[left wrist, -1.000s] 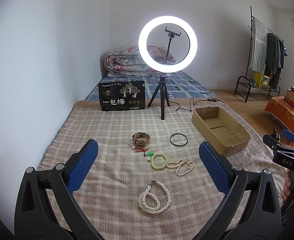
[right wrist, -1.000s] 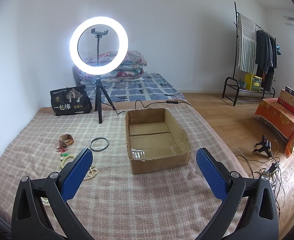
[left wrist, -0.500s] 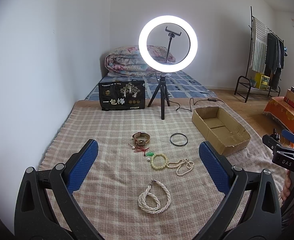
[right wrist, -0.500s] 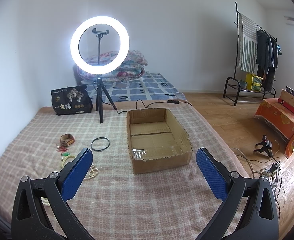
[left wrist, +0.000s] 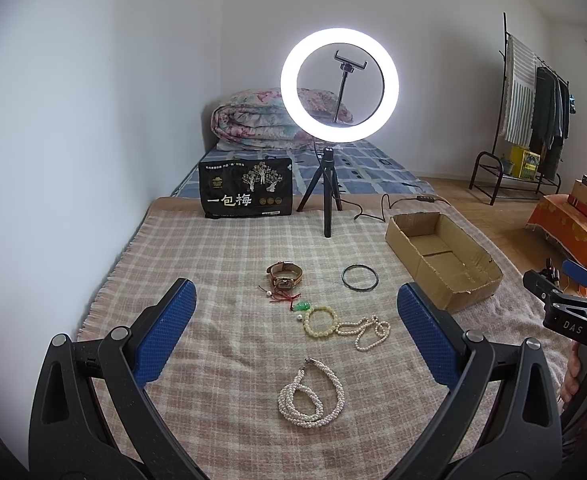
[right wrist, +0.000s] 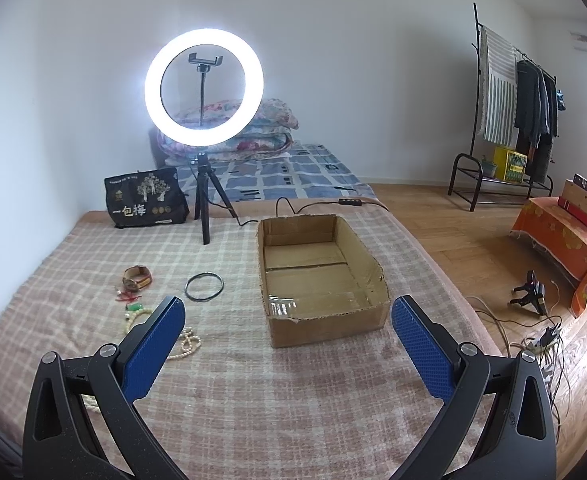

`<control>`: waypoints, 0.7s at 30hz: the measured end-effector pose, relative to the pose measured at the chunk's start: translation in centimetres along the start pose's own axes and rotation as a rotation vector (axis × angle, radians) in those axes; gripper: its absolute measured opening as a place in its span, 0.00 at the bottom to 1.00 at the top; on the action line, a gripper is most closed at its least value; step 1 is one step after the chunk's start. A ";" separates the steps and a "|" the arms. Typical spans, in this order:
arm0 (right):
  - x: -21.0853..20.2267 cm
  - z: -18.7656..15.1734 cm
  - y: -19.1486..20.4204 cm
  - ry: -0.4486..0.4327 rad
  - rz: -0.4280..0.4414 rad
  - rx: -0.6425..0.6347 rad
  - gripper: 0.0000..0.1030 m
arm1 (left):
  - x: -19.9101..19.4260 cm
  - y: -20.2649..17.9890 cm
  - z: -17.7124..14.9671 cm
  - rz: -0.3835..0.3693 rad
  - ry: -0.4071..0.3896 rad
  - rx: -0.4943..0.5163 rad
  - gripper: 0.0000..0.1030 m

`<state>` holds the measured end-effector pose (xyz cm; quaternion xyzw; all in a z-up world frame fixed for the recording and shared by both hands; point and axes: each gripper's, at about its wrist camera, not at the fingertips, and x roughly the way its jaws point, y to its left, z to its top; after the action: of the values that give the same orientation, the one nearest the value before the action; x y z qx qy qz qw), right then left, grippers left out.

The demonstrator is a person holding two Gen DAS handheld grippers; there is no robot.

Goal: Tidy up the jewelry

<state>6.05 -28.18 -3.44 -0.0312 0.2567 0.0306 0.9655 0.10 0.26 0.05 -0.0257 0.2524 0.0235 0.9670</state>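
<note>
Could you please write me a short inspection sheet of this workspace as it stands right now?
Surface: checked blanket spread flat.
Job's things: watch, black bangle, yellow bead bracelet, thin pearl strand and coiled pearl necklace lie on the blanket; the cardboard box holds no jewelry.
Clutter: black printed bag, ring light on its tripod.
Grippers: left claw open, holding nothing; right claw open, holding nothing.
Cables: ring light cable trails behind the box; loose wires on the floor.
Surroundings: folded quilt, clothes rack.
</note>
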 end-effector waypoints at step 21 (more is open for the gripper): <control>2.9 0.6 2.9 0.066 0.055 -0.061 1.00 | 2.1 3.6 -1.3 0.043 0.071 -0.048 0.99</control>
<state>8.67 -25.13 -4.51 -0.0544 0.2881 0.0637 0.9539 1.03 3.83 -2.26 -0.0443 0.2864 0.0495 0.9558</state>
